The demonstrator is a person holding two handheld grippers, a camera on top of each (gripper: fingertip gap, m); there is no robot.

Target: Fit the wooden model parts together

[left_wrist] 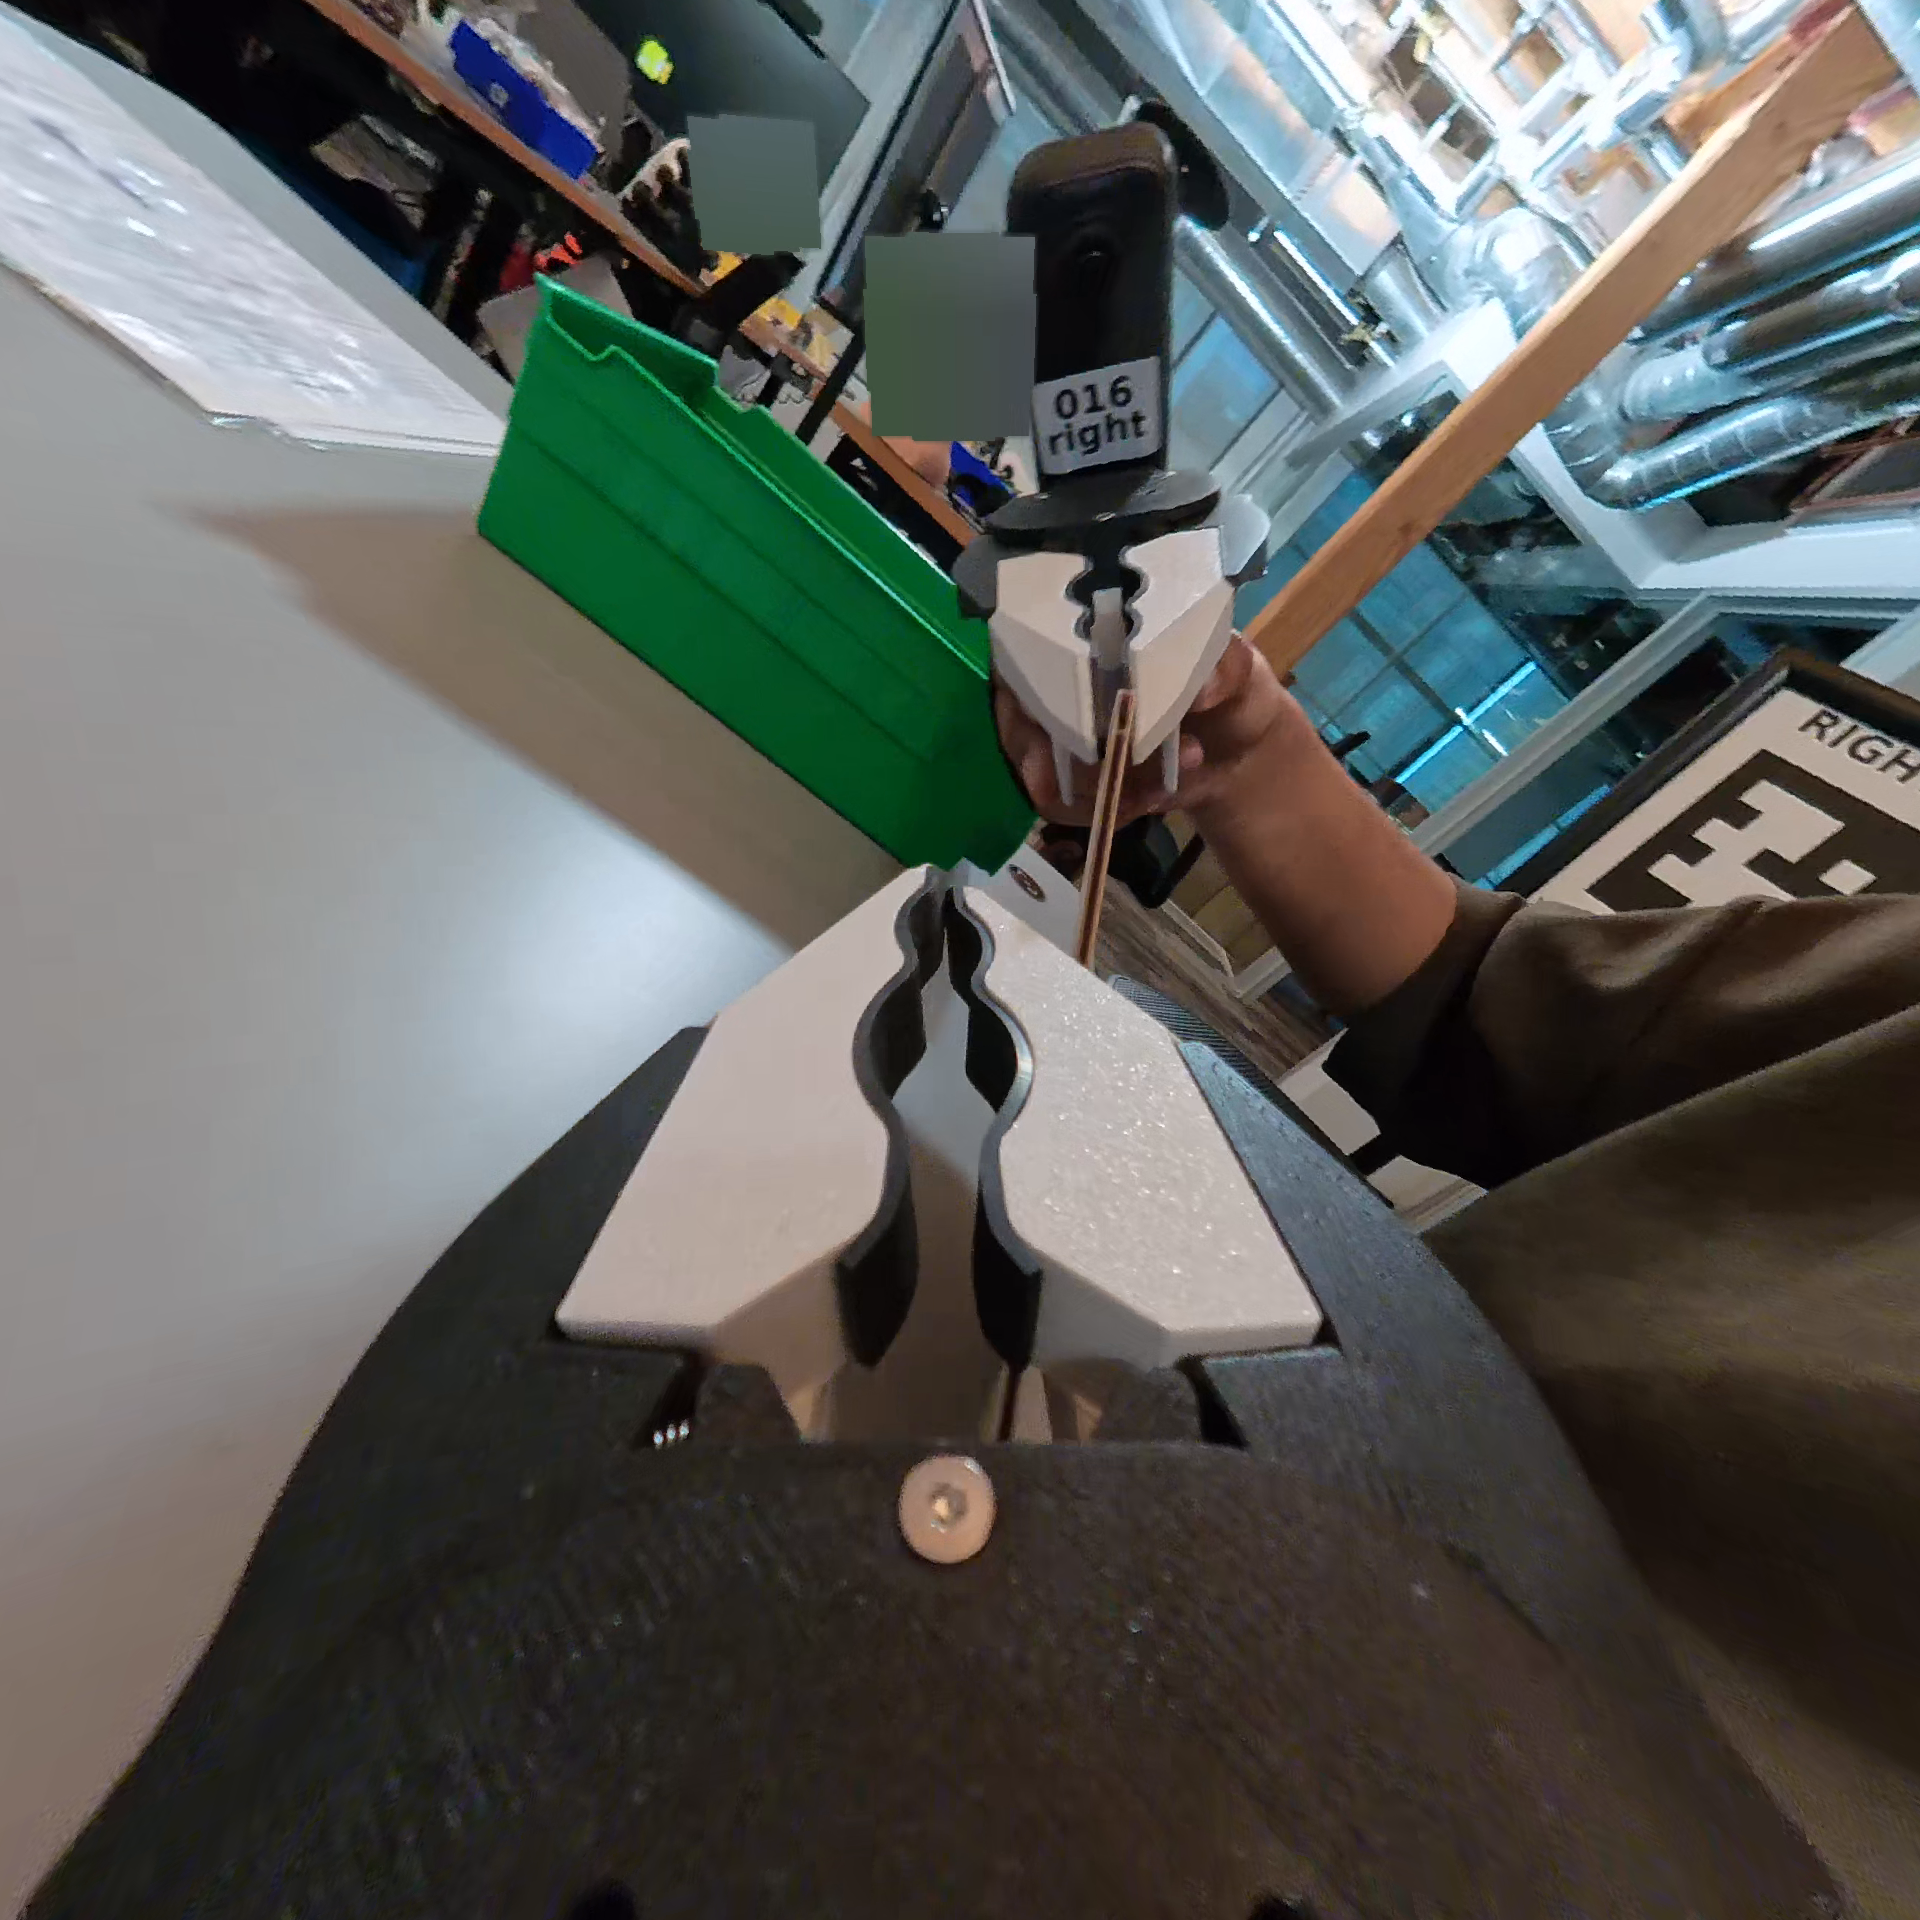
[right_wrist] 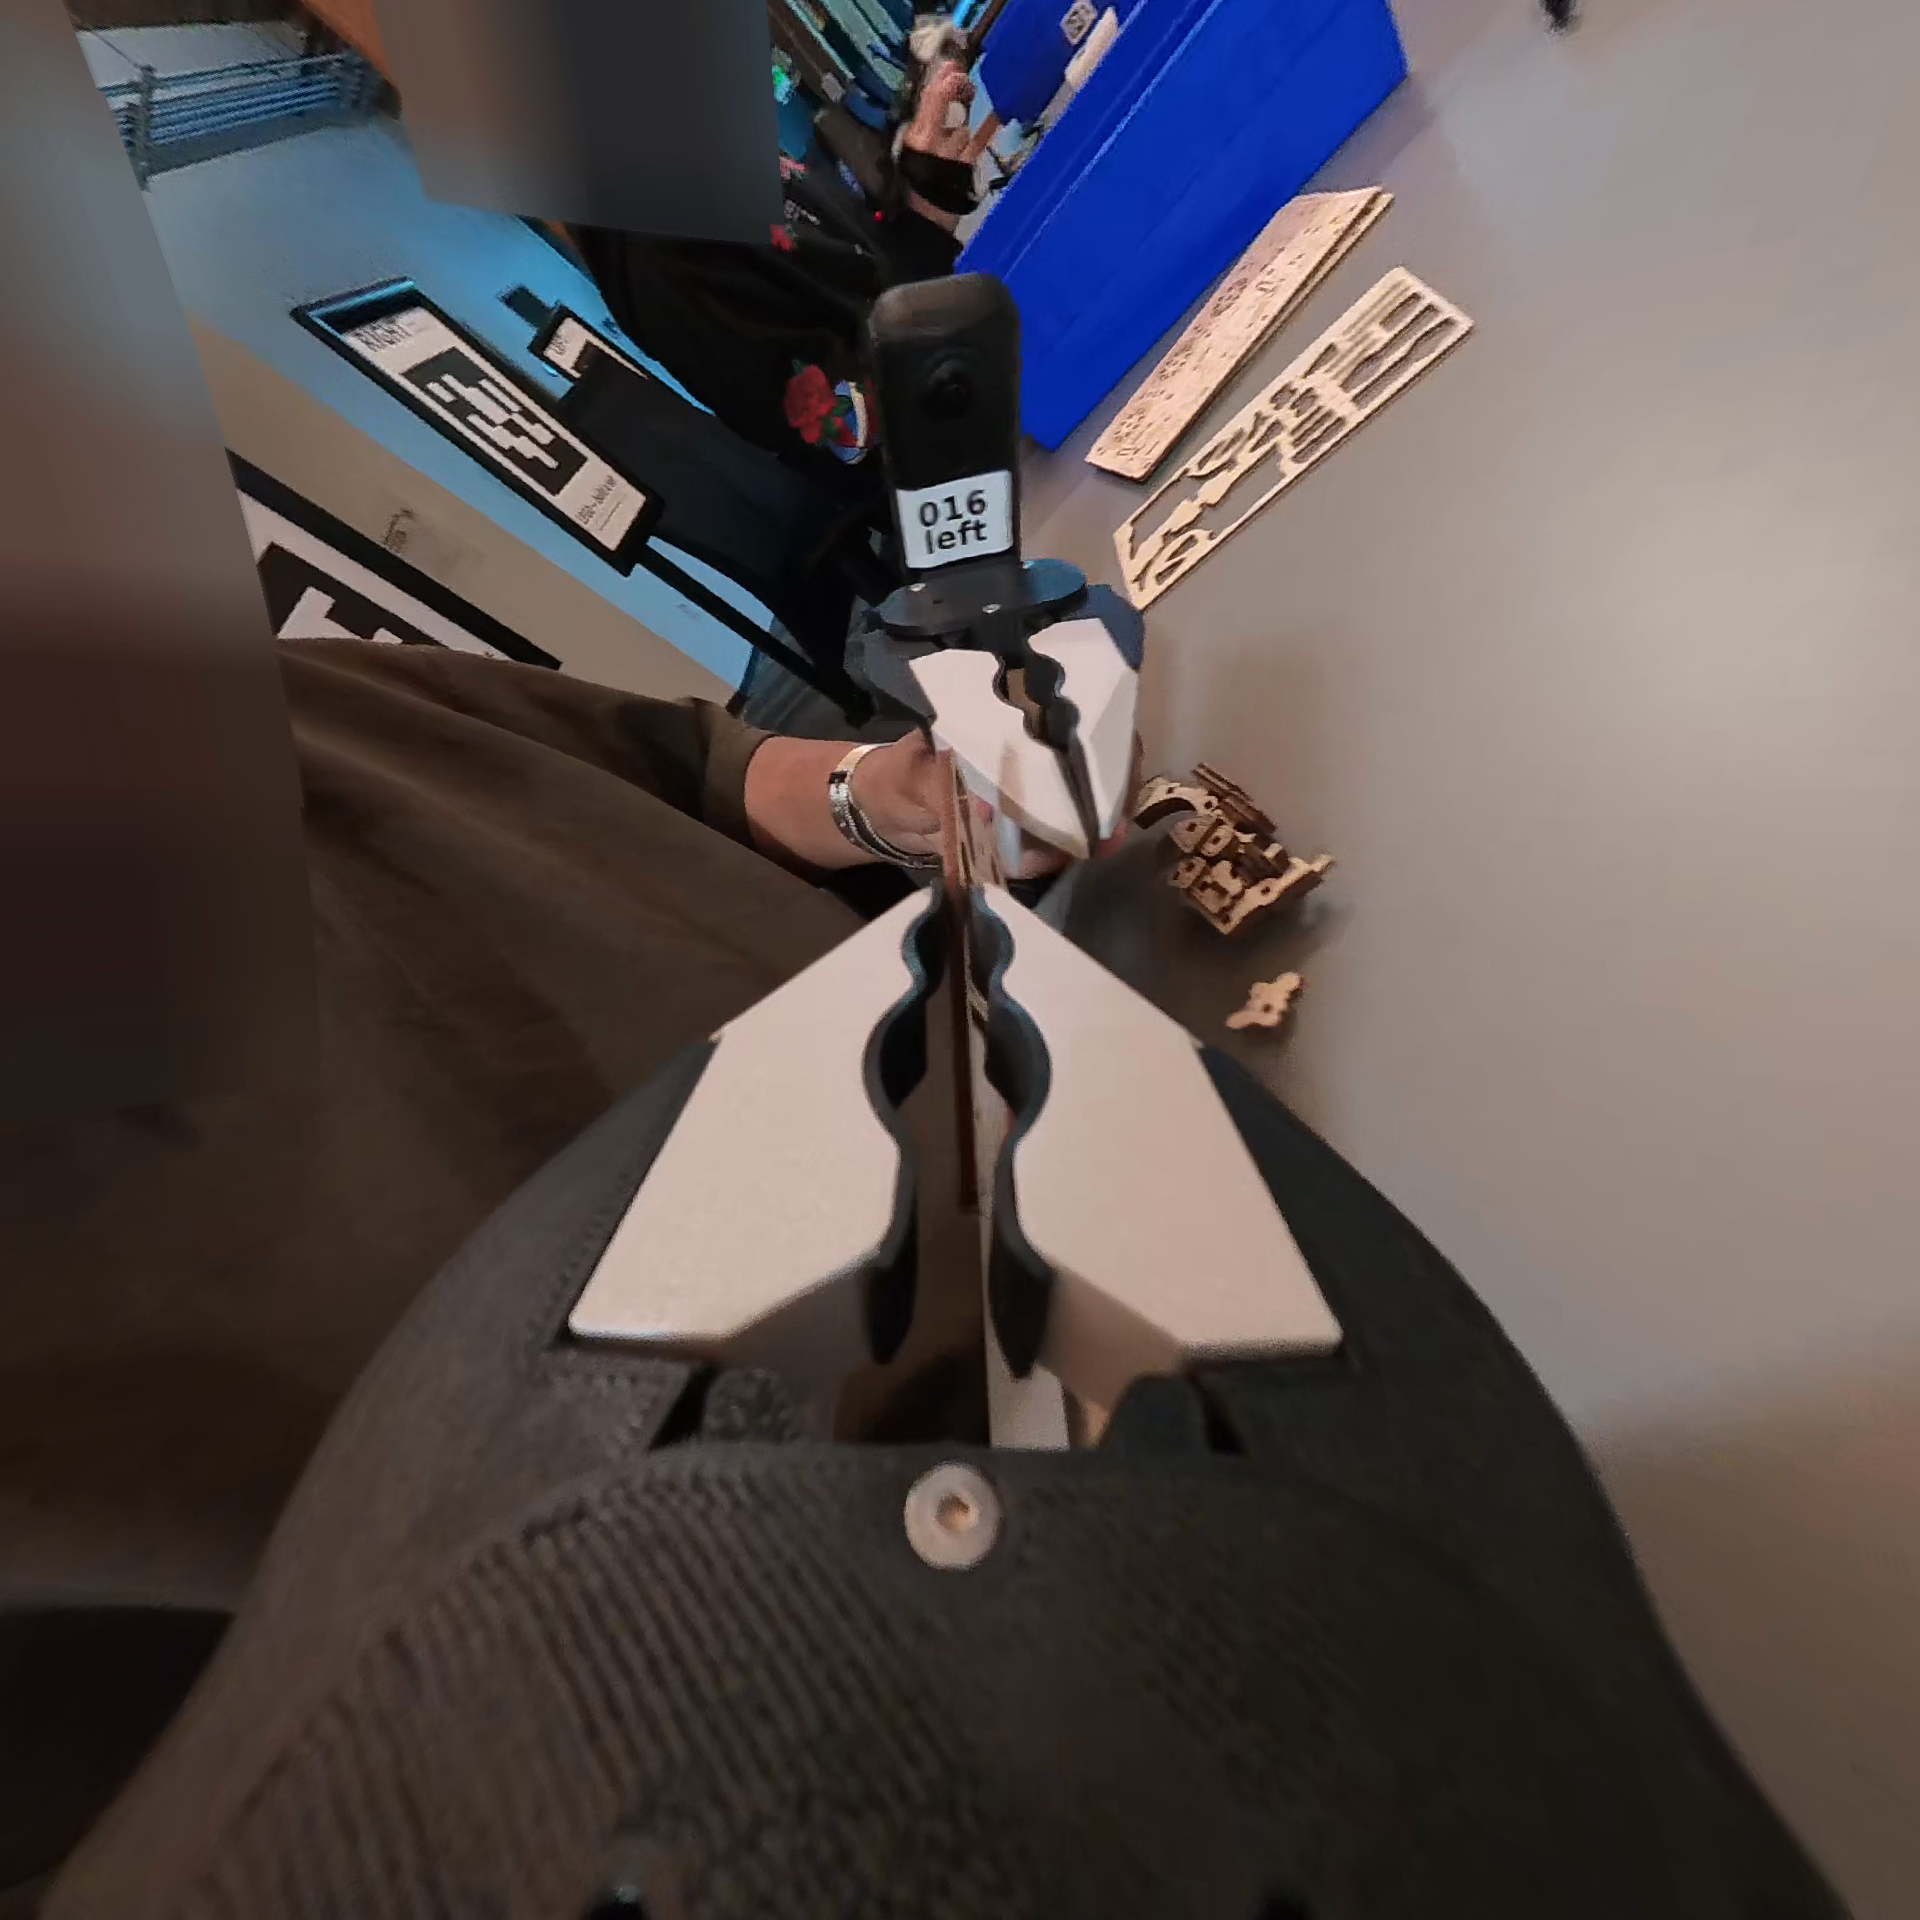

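My right gripper (right_wrist: 961, 899) is shut on a thin flat wooden part (right_wrist: 961, 831), which I see edge-on between its pads, held up in the air. The left wrist view shows that same gripper (left_wrist: 1107, 727) facing me, with the wooden part (left_wrist: 1103, 821) hanging down from its closed fingers. My left gripper (left_wrist: 940, 899) is shut, its tips together with nothing visible between them. In the right wrist view the left gripper (right_wrist: 1086, 831) sits just beyond and right of the wooden part. A partly built wooden model (right_wrist: 1226, 852) stands on the grey table (right_wrist: 1558, 727).
A small loose wooden part (right_wrist: 1262, 1006) lies near the model. Two laser-cut wooden sheets (right_wrist: 1299, 436) lie beside a blue bin (right_wrist: 1174, 208). A green bin (left_wrist: 727, 582) stands on the table behind the grippers. A paper sheet (left_wrist: 156, 260) lies farther off. Tip to tip, the grippers are about 5 cm apart.
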